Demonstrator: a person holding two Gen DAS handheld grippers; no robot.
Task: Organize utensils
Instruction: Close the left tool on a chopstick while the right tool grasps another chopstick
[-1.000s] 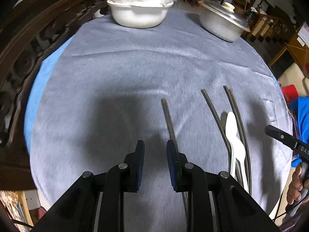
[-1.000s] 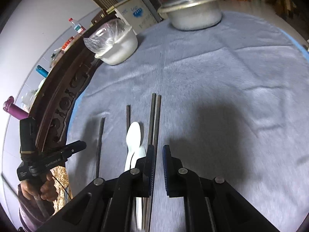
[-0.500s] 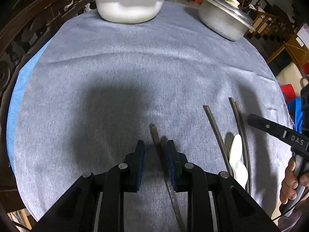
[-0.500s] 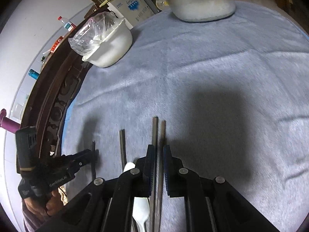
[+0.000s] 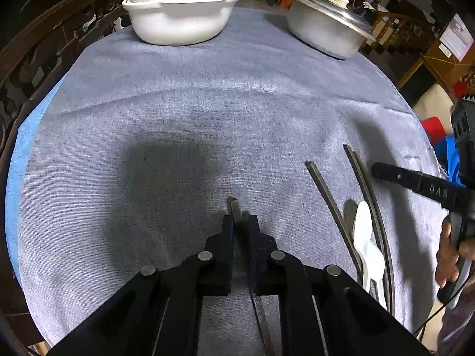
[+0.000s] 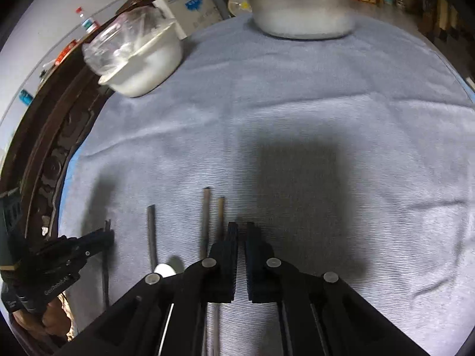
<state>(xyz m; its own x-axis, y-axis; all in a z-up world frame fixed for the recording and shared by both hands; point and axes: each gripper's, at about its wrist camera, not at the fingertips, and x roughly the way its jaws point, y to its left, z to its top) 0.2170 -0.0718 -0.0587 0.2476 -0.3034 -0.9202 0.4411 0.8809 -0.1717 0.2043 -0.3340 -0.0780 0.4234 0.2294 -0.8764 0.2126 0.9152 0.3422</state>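
Since a second ago both grippers have come down toward the cloth, and each has just been closing its jaws. Farthest left, the left gripper [image 5: 240, 222] is now clenched on a lone chopstick [image 5: 234, 206] that lies apart from the others on the grey-clothed counter [image 5: 178, 112], only its blunt tip showing past the pads. To the right lies a second single chopstick [image 5: 326, 192], then a white spoon [image 5: 363, 228], then a pair of chopsticks [image 5: 366, 184] resting side by side. The right gripper [image 6: 241, 231] sits just beside that pair; its jaws are nearly together, and the nearer stick runs under its left finger rather than plainly between the pads, so a grip there cannot be confirmed. At the far edge stand a white bowl [image 5: 178, 20] covered in plastic and a lidded metal pot [image 5: 326, 29].

The sorting looks early: one pair is matched, and two singles remain to be brought together.
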